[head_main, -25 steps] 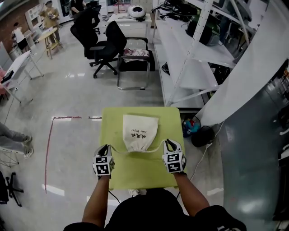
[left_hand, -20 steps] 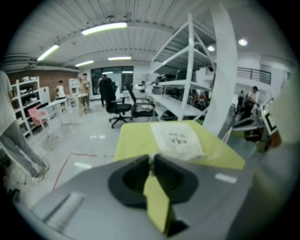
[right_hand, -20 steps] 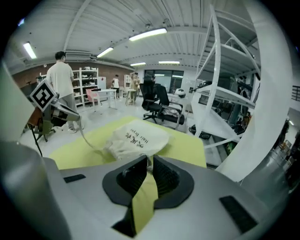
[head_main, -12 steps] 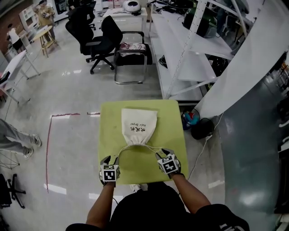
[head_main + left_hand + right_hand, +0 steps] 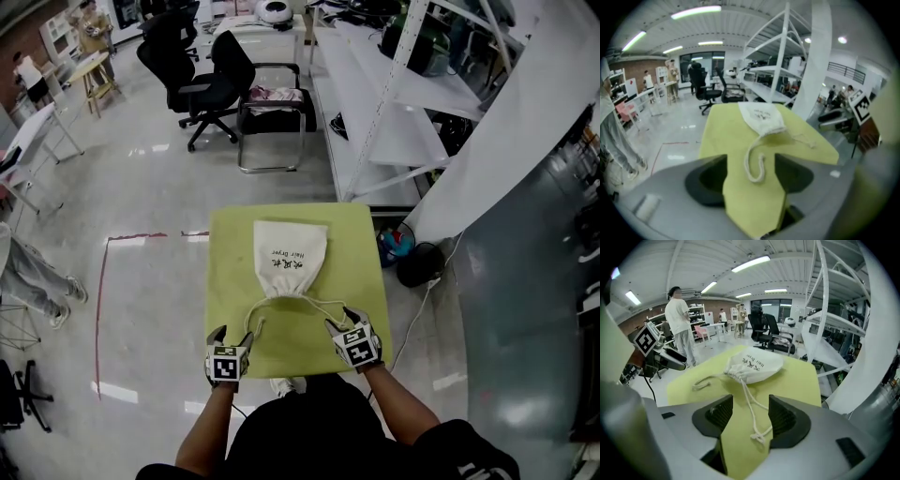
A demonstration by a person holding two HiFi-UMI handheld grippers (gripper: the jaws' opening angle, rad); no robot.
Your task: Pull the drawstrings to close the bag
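**Workshop floor, green table, cinched cloth bag**

Polished grey floor [image 5: 150, 206] spreads out glossy, catching the ceiling lights. White metal shelving [image 5: 394, 131] runs along one side, and black wheeled office chairs [image 5: 202, 84] stand farther back. Close in front of the person is the square yellow-green table [image 5: 230, 281], its top matt, flat and smooth.

On the middle of that top, a little toward the far edge, lies the off-white cloth drawstring bag [image 5: 289, 258]. It is soft and slightly plump, with dark print on its upper face. Its closed bottom points away from the person. Its neck points toward them and is gathered into tight puckers.

Two white twisted cords [image 5: 323, 307] come out of the neck and lie slack on the table. One curls toward the person's left and ends in a hook-shaped loop. The other runs to the right and ends in a small knot.

The left gripper [image 5: 231, 334] and the right gripper [image 5: 339, 319] are both grey moulded plastic with black ribbed pads. They sit at the table's near edge. Each pair of jaws has just been opening and now stands wide apart, gripping nothing. The loop lies between the left jaws, touching neither pad. The knotted end lies between the right jaws, close to one pad but not pinched.
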